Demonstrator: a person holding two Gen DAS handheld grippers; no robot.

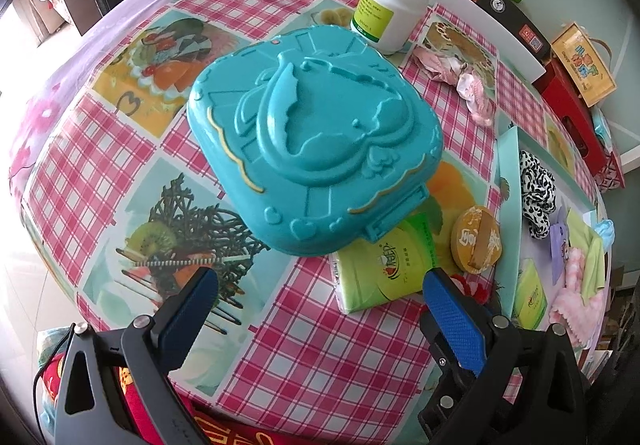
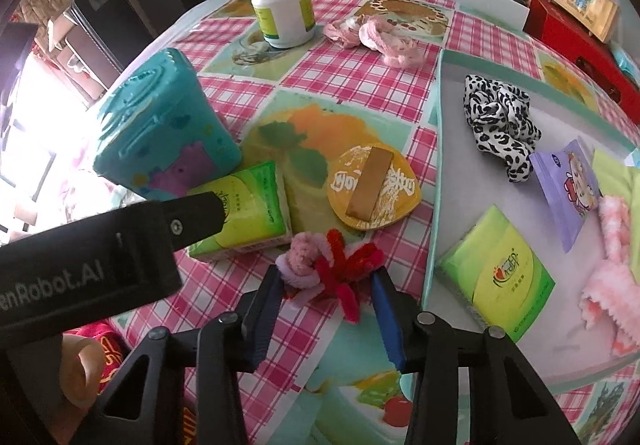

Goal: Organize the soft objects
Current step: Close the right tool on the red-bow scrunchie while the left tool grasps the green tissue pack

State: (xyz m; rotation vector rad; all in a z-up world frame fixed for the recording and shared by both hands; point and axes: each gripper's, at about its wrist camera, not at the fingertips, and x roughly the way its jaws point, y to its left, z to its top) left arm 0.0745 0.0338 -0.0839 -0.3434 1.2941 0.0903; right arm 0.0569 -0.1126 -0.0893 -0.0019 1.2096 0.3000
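A: Where is the right claw (image 2: 326,281)?

B: Down at the near edge of the bench (image 2: 360,85), its blue pads either side of the red and pink pipe-cleaner bundle (image 2: 328,273), narrowed onto it. The bundle lies on the checked cloth, just beside the tray (image 2: 448,165).

A: And the left claw (image 1: 320,301)?

B: Spread wide, gripping nothing, hanging over the teal plastic case (image 1: 316,141).

A: What is in the tray?

B: A leopard-print scrunchie (image 2: 500,125), a green tissue pack (image 2: 496,281), a purple pouch (image 2: 564,189) and pink fluffy cloth (image 2: 608,285). Another tissue pack (image 2: 244,217) lies outside, by the case.
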